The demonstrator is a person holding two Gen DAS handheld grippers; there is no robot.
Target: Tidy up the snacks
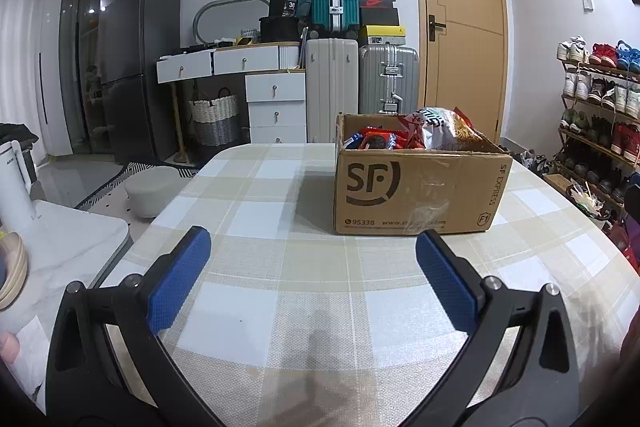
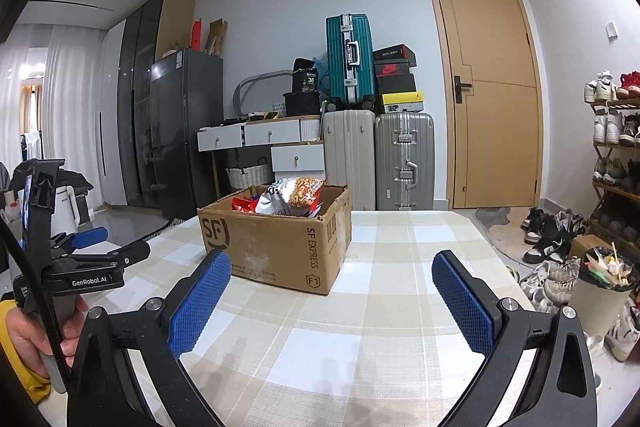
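**Both claws spread over the table, snack box ahead**

Left gripper (image 1: pixel 314 247): jaws wide apart, nothing between the blue pads; right gripper (image 2: pixel 332 269): likewise spread and empty; both hover above the checked tablecloth (image 1: pixel 280 287); the cardboard box (image 1: pixel 416 187) stands on the cloth, at about 1 o'clock from the left claw and near it, at about 11 o'clock from the right claw and near it; the snacks lie inside, a large crinkled bag (image 1: pixel 444 127) heaped above the rim toward the box's far right, small red and blue packets (image 1: pixel 376 141) lower at the left; likely hazards: a pinch on the puffed bag may crush its contents or slip off the glossy film; a finger catching the box wall may shove the light carton across the cloth; pulling the big bag may drag smaller packets out over the rim
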